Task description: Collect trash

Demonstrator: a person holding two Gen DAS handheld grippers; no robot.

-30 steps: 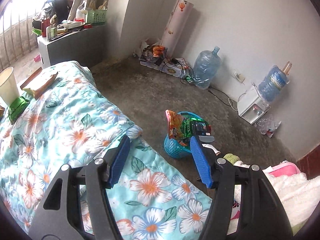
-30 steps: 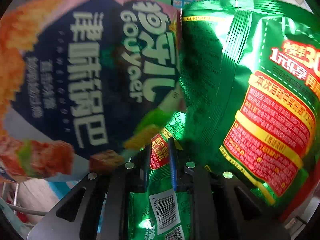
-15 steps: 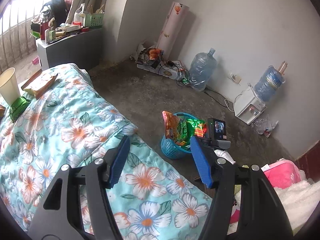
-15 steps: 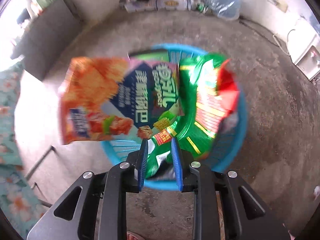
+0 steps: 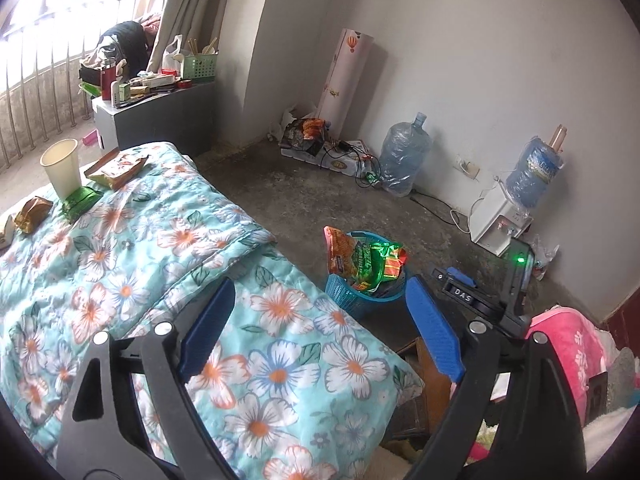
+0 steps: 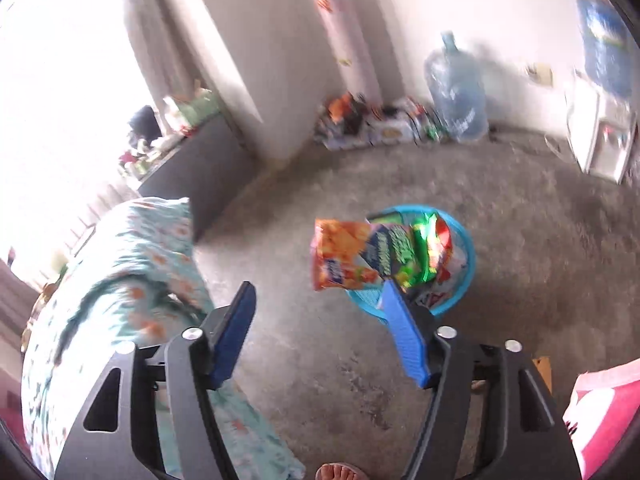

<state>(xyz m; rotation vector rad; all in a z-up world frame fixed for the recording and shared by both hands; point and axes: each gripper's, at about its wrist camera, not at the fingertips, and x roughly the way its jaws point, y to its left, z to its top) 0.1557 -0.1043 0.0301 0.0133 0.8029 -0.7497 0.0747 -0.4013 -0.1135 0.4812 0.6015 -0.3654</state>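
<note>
A blue plastic basket (image 5: 362, 302) stands on the concrete floor beside the bed, stuffed with an orange snack bag (image 5: 339, 249) and green wrappers (image 5: 380, 266). My left gripper (image 5: 320, 322) hovers over the floral quilt (image 5: 132, 248), its jaws opening with nothing between them. My right gripper (image 6: 320, 326) hangs well above the basket (image 6: 469, 257), jaws opening and empty; the orange bag (image 6: 340, 256) and green bag (image 6: 424, 246) sit in the basket. On the quilt's far end lie a paper cup (image 5: 60, 166), a green wrapper (image 5: 81, 202), a snack pack (image 5: 118, 168) and a brown wrapper (image 5: 34, 212).
Two water jugs (image 5: 404, 156), a white dispenser (image 5: 498, 226) and cables line the far wall. A grey cabinet (image 5: 160, 116) with clutter stands by the window. A pink blanket (image 5: 572, 344) lies at right. A person's toes (image 6: 340, 474) show at the bottom.
The right gripper let go of the green wrapper in the basket, rose and drew back, and its jaws spread. The left gripper pulled back a little and its jaws widened.
</note>
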